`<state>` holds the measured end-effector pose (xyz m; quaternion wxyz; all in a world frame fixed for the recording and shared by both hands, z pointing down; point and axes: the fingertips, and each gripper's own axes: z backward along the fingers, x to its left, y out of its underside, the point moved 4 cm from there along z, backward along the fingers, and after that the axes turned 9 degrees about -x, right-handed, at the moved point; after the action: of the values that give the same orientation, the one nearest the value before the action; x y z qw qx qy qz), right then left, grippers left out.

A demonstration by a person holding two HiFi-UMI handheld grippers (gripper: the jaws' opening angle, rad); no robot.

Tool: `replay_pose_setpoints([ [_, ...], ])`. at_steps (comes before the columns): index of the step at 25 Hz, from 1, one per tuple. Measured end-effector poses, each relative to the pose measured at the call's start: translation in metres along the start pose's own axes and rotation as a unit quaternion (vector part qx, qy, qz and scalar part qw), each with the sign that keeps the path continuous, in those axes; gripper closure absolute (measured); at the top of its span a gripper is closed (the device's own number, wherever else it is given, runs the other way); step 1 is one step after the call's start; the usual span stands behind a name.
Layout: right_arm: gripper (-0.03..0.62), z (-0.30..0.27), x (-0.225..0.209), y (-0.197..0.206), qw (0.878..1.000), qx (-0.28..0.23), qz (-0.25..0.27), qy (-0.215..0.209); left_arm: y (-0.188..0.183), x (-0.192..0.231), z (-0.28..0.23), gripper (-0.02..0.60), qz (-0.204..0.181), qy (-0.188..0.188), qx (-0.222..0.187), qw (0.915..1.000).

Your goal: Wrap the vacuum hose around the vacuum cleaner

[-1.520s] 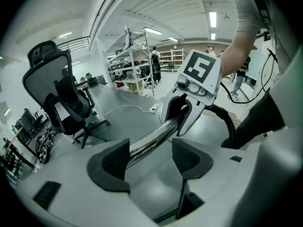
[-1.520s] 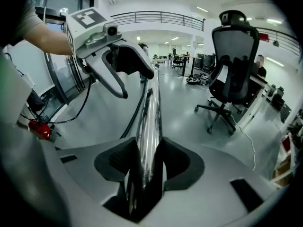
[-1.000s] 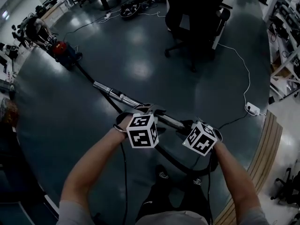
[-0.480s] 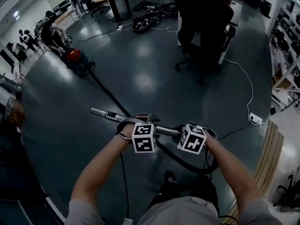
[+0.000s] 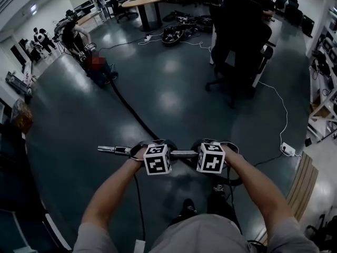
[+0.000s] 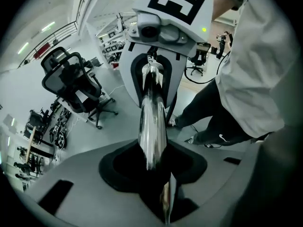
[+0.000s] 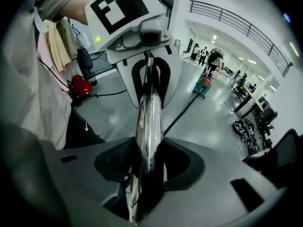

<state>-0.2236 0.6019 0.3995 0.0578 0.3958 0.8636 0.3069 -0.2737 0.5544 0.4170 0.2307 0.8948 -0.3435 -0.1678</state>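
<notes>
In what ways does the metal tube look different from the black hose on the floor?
The metal tube is shiny and straight; the black hose is dull and curved. The metal tube is held level above the floor; the black hose lies on it, running towards the vacuum cleaner. Both are long and thin.

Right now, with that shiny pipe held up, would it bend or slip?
The pipe is probably stiff: it runs straight. Its polished, mirror-like surface looks slippery, and being round it could twist in a grip. The black hose trailing along the floor looks floppy and may drag at it.
</notes>
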Motion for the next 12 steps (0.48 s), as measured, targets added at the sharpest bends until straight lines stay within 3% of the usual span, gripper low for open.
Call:
replay_pose_setpoints([
  [3, 0.425, -0.001, -0.006, 0.001, 1.0, -0.002, 0.006, -0.026, 0.002, 0.001, 0.002, 0.417, 0.019, -0.027, 0.002, 0.9995],
  [6, 0.425, 0.002, -0.026, 0.001, 0.999, -0.017, 0.03, -0.014, 0.004, 0.015, 0.002, 0.417, 0.052, -0.058, 0.013, 0.9969],
  [10, 0.419, 0.016, -0.052, 0.008, 0.998, -0.049, 0.047, -0.004, 0.012, 0.028, -0.002, 0.417, 0.119, -0.08, 0.022, 0.9894],
  [12, 0.419, 0.029, -0.062, 0.007, 0.997, -0.068, 0.046, 0.006, 0.02, 0.028, 0.001, 0.417, 0.162, -0.098, 0.021, 0.9817],
])
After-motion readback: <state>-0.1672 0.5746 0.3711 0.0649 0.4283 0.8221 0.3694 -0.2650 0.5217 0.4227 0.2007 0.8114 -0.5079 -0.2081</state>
